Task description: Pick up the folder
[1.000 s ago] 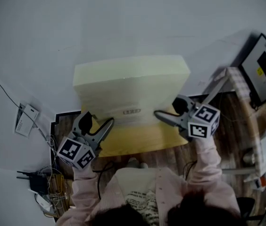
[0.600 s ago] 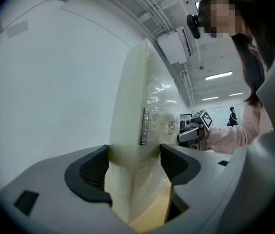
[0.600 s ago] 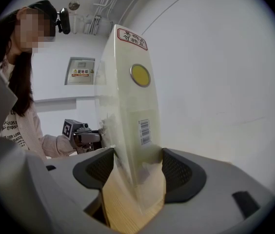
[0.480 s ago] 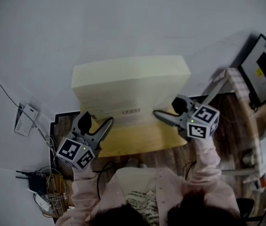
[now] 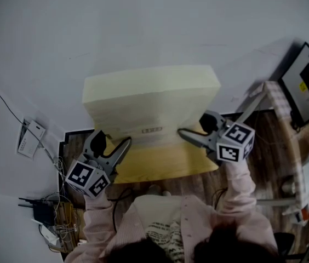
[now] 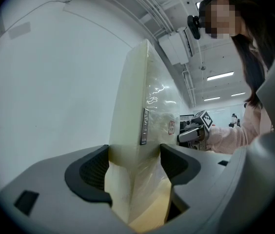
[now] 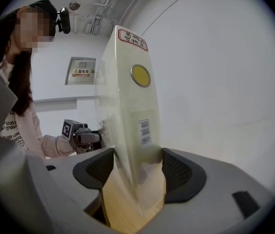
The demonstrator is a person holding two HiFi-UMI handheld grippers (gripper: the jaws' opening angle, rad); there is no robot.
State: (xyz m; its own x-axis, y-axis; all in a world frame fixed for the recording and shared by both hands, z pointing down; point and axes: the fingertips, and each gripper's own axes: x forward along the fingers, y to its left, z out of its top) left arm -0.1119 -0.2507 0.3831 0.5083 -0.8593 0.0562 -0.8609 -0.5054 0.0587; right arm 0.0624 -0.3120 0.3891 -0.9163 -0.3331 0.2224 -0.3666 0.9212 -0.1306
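A thick pale-yellow translucent folder [image 5: 152, 106] is held up in the air between both grippers, its broad face toward the head camera. My left gripper [image 5: 115, 145] is shut on its lower left corner, and the folder [image 6: 137, 150] fills the gap between the black pads [image 6: 91, 172]. My right gripper [image 5: 190, 133] is shut on the lower right corner. There the folder [image 7: 132, 130] shows a yellow round sticker, a barcode label and a red-printed label, with tan sheets inside pressed between the pads [image 7: 179, 172].
Below lies a white floor or wall surface with a thin cable [image 5: 1, 103] and a white socket box [image 5: 29, 138] at left. A dark wooden floor strip runs under the person. A black screen [image 5: 308, 78] and cluttered shelving stand at right. Cables and a dark device [image 5: 42, 215] sit bottom left.
The folder's upper edge has shifted very slightly left and up; both grippers keep their hold at almost the same places.
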